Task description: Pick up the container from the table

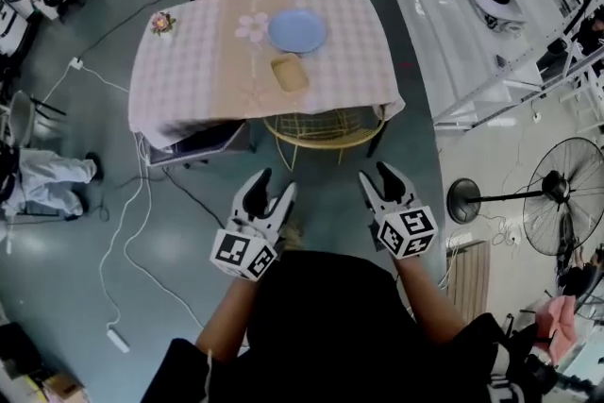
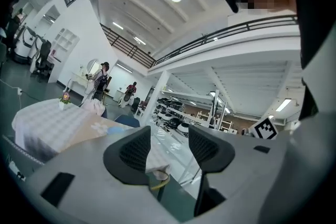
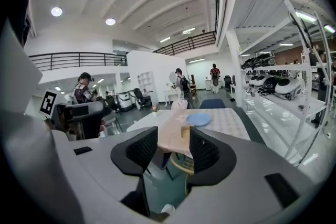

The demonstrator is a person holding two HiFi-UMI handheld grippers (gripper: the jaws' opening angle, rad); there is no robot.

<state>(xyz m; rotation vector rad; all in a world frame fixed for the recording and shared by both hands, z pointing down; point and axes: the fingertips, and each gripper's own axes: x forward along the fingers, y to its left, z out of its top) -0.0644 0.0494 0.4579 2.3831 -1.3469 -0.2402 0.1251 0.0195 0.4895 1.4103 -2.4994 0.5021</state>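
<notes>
The container [image 1: 289,73] is a small tan rectangular dish near the front middle of a table [image 1: 189,80] covered in a pink checked cloth. It also shows far off in the right gripper view as the container [image 3: 185,131], seen through the gap between the jaws. Both grippers hang over the floor well short of the table. My left gripper [image 1: 273,183] is open and holds nothing; its own view shows the left gripper [image 2: 169,147] with only the table's corner beyond. My right gripper [image 1: 377,173] is open and holds nothing, as the right gripper [image 3: 173,150] shows.
A blue plate [image 1: 297,30] lies just behind the container, and a small flower pot [image 1: 162,23] stands at the far left corner. A yellow wicker chair [image 1: 326,129] is tucked under the near edge. White shelving [image 1: 472,24] runs along the right, a standing fan [image 1: 564,193] beside it. Cables [image 1: 123,241] cross the floor at left.
</notes>
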